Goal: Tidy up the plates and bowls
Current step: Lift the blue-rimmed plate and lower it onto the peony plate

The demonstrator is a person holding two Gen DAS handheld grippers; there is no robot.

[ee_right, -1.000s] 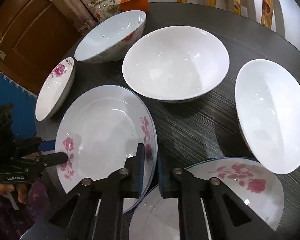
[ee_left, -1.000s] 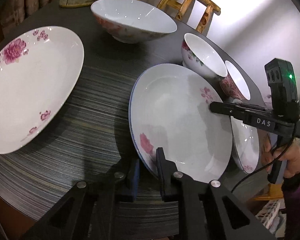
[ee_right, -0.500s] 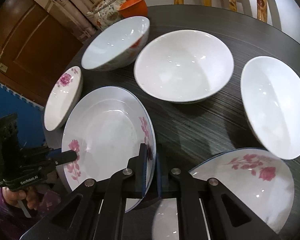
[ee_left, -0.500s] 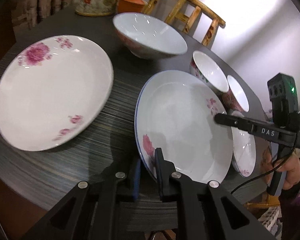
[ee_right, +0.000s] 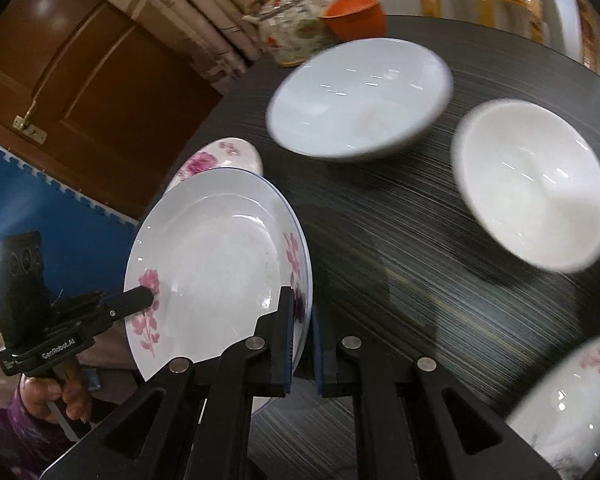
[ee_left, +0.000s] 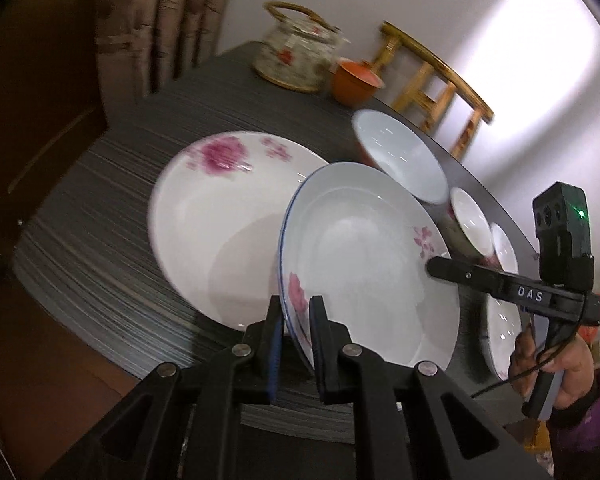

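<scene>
Blue-rimmed plate [ee_left: 364,264]: left tool [ee_left: 296,320] and right tool [ee_right: 303,336] both clamped on opposite rims, tilted above counter [ee_left: 112,184]; floral plate [ee_left: 220,220] just beyond left tool.

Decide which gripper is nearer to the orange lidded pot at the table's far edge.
Neither clearly. The left gripper and right gripper clamp opposite rims of one blue-rimmed plate, with the orange pot far beyond both.
</scene>
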